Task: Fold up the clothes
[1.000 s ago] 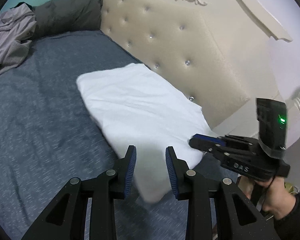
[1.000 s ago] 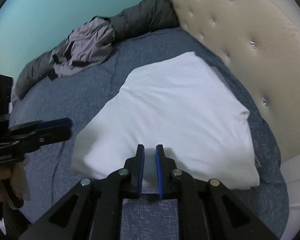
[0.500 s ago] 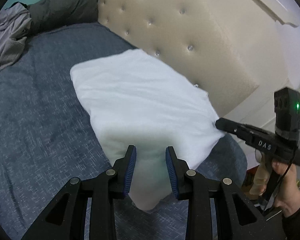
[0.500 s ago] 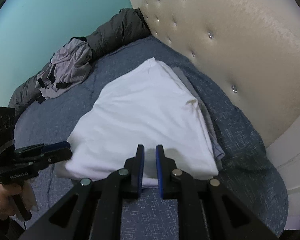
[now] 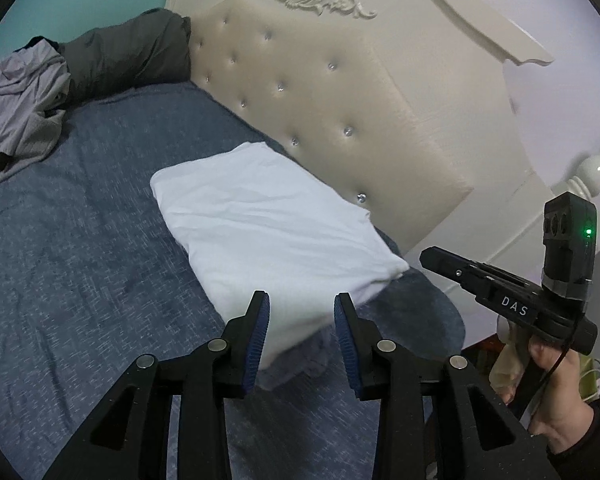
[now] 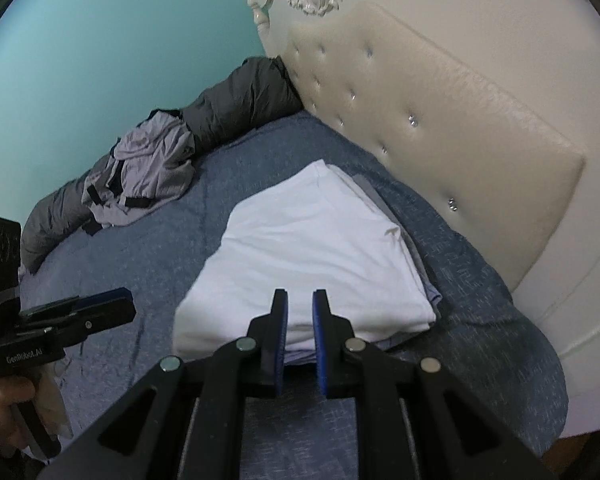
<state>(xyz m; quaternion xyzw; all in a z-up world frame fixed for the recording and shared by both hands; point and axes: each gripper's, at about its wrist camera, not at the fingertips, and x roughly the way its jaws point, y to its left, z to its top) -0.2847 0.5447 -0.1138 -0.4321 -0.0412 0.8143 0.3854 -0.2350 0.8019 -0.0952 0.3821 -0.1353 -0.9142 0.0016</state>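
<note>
On blue bedspread (image 5: 80,248), beside headboard (image 5: 340,120), folded white garment (image 5: 268,232) sits atop a grey piece. Left gripper (image 5: 302,336) & right gripper (image 6: 300,332) both opening, nothing held. Fold looks done; next prob. reach for grey clothes pile (image 6: 148,168).

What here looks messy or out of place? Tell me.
A crumpled grey garment lies unfolded at the bed's far side, draped on a dark rolled quilt. The folded white garment is neat, stacked on a pale folded piece.
</note>
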